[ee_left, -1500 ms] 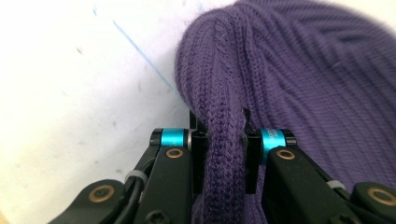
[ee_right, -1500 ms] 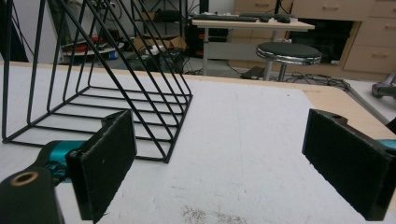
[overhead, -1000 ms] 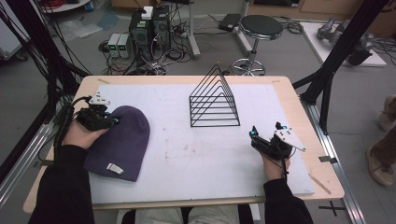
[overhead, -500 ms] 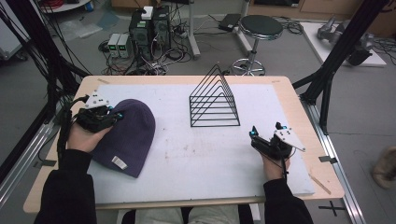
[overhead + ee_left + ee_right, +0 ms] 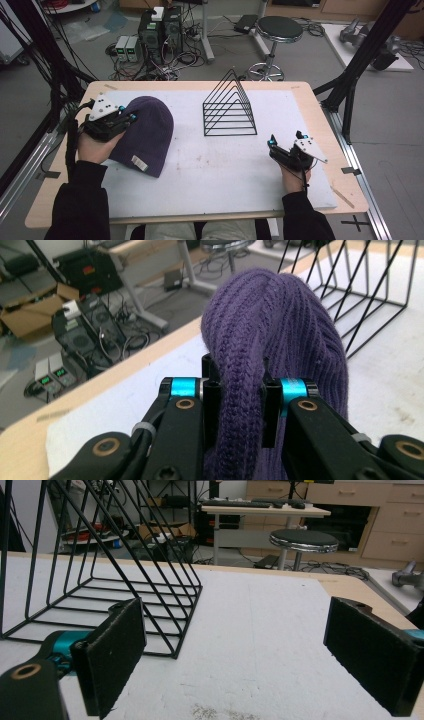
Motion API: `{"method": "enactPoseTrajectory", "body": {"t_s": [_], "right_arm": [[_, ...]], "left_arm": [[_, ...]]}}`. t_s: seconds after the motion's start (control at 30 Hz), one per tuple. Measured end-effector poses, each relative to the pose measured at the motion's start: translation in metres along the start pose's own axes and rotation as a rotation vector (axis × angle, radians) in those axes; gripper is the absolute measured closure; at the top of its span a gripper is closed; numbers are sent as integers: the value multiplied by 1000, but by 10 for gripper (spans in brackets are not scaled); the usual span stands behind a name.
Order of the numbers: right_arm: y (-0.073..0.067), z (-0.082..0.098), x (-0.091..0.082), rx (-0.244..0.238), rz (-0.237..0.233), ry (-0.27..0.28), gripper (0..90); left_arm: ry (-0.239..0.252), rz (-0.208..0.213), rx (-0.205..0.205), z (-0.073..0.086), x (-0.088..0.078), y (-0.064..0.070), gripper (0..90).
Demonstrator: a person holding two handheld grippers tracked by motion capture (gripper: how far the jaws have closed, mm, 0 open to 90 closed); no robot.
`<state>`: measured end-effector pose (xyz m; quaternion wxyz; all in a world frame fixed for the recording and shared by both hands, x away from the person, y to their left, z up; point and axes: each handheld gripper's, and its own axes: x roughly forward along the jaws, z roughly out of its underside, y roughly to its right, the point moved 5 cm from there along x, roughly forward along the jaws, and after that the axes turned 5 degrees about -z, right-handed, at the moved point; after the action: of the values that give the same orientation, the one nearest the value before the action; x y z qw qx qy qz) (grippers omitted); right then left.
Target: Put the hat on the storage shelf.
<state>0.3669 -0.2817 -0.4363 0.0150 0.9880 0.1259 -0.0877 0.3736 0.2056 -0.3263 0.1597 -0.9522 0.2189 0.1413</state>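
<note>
A purple knit beanie (image 5: 147, 135) lies on the left part of the white mat (image 5: 220, 170), with a small label near its front edge. My left gripper (image 5: 131, 118) is shut on a fold of its left edge and lifts that side a little. In the left gripper view the purple knit beanie (image 5: 280, 330) bulges up between the two pads (image 5: 211, 390). My right gripper (image 5: 285, 142) rests at the right of the mat, jaws wide apart, nothing between them. Its left pad (image 5: 117, 652) stands just in front of the black wire rack (image 5: 100, 575).
The black wire rack (image 5: 228, 107), triangular with several dividers, stands at the mat's far middle. A wooden table edge (image 5: 320, 107) frames the mat. Black frame posts (image 5: 360, 60) rise at both sides. Behind the table are a stool (image 5: 278, 30) and computer boxes (image 5: 160, 25).
My left gripper has risen and moved toward the table's middle with the beanie's edge in it, dragging the beanie a little to the right. The right gripper has stayed put.
</note>
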Motion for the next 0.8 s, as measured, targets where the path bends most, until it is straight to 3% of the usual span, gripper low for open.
{"method": "enactPoseTrajectory", "body": {"t_s": [0.5,0.63,0.8], "right_arm": [[0,-2,-1,12,7,19,92],[1,-2,-2,16,8,20,91],[0,-3,-3,19,-2,32,92]], "left_arm": [[200,-21,-10,-46,-25,19,785],[242,-8,-21,-54,-26,24,785],[333,22,-60,-70,-36,30,785]]}}
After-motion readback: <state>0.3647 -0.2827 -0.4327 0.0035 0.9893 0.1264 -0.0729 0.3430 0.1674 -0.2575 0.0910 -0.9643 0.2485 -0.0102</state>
